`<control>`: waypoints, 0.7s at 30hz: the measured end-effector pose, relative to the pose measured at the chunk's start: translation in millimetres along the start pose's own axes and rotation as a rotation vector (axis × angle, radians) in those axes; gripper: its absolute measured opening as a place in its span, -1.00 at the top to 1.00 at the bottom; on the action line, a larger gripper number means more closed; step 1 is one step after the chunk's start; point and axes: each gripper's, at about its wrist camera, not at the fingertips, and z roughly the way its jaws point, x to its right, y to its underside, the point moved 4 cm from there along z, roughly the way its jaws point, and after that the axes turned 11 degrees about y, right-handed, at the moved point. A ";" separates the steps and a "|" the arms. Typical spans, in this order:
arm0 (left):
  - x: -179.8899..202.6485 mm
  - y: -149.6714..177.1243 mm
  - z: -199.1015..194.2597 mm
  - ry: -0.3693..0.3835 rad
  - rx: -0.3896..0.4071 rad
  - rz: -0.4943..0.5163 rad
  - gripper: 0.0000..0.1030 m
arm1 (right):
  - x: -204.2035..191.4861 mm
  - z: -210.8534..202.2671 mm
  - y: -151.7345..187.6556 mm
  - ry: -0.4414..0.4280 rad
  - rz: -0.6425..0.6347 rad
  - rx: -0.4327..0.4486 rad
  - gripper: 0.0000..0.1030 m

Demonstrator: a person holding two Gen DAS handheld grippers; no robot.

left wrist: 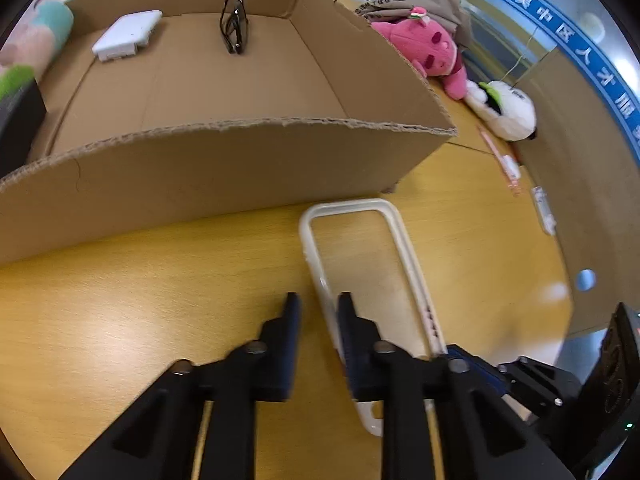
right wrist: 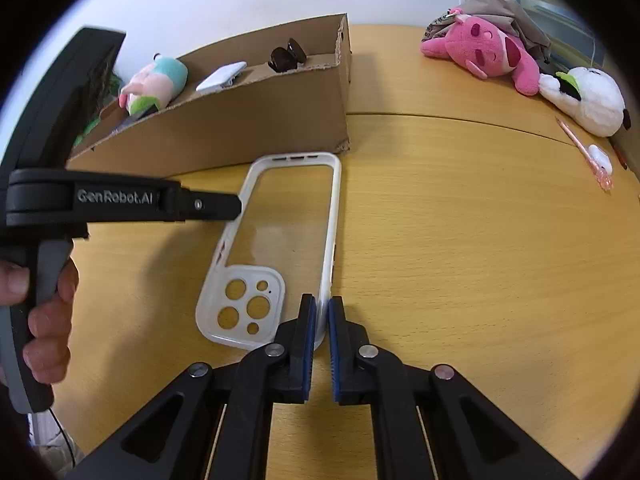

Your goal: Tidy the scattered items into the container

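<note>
A clear white-rimmed phone case (right wrist: 280, 240) lies on the wooden table in front of the cardboard box (right wrist: 256, 120). It also shows in the left wrist view (left wrist: 360, 264). My right gripper (right wrist: 322, 312) is shut on the case's right rim near the camera end. My left gripper (left wrist: 318, 308) is open, its jaws straddling the case's left rim, and its finger (right wrist: 208, 206) reaches the rim from the left. The box (left wrist: 224, 160) holds black sunglasses (left wrist: 234, 24), a white flat device (left wrist: 128, 34) and a plush toy (right wrist: 156, 80).
A pink plush (right wrist: 484, 54) and a white plush (right wrist: 588, 100) lie at the table's far right, with grey cloth (right wrist: 504, 12) behind. A pink pen (right wrist: 584, 152) lies near the right edge. A hand (right wrist: 44, 312) holds the left gripper's handle.
</note>
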 end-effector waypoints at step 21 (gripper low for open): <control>16.5 -3.7 -72.8 -0.012 0.105 0.083 0.98 | -34.4 -34.2 -20.1 -0.020 -0.035 0.081 0.90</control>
